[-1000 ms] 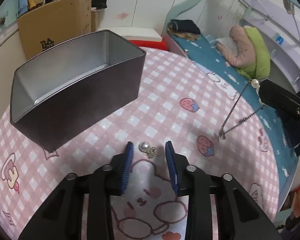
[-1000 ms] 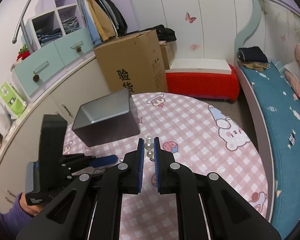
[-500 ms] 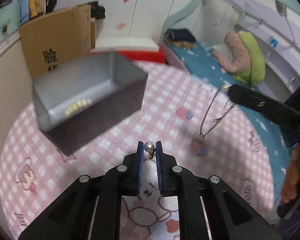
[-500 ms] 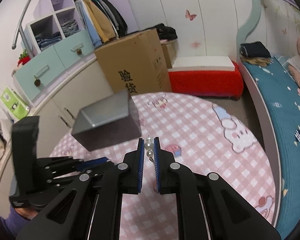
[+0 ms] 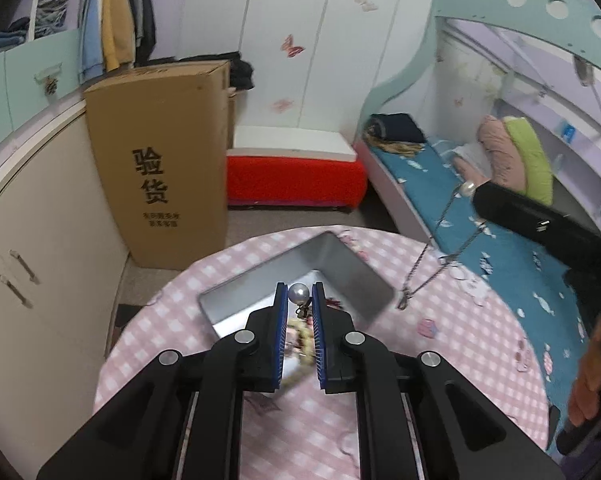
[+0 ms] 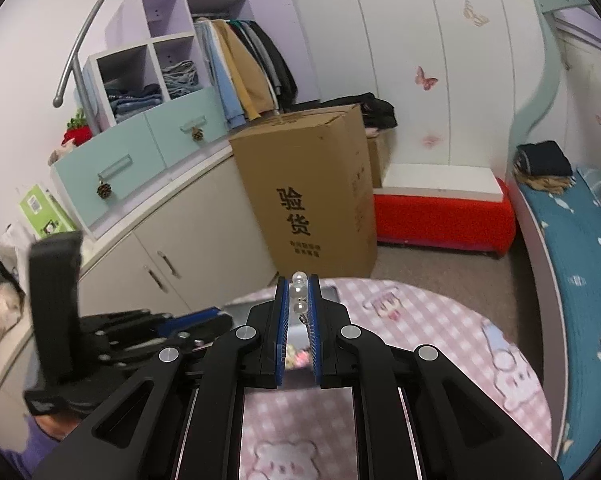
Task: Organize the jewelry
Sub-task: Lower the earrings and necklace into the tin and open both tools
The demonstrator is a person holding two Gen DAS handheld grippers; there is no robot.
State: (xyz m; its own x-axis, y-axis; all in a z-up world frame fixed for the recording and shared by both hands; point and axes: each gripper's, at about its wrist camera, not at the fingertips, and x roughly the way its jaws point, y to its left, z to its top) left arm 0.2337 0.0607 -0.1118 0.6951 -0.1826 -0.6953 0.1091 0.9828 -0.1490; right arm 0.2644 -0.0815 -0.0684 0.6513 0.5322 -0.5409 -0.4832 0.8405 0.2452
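My left gripper [image 5: 299,295] is shut on a pearl earring [image 5: 299,293] and holds it above the open metal tin [image 5: 332,258] on the pink checked table [image 5: 440,344]. A beaded piece [image 5: 298,334] lies inside the tin, under my fingers. My right gripper [image 6: 299,292] is shut on a pearl necklace [image 6: 299,291]; its silver chain [image 5: 424,260] hangs down beside the tin's right side in the left wrist view. In the right wrist view the tin [image 6: 328,292] is mostly hidden behind my fingers, and the left gripper [image 6: 196,320] sits low on the left.
A tall cardboard box [image 5: 160,160] stands on the floor beyond the table, with cream cabinets [image 5: 40,240] to its left. A red bench [image 5: 296,176] and a bed [image 5: 480,232] are behind and to the right. The table edge curves close behind the tin.
My left gripper closed on the pearl earring, lifted it off the table and carried it over the tin. My right gripper rose with the necklace, its chain now hanging free.
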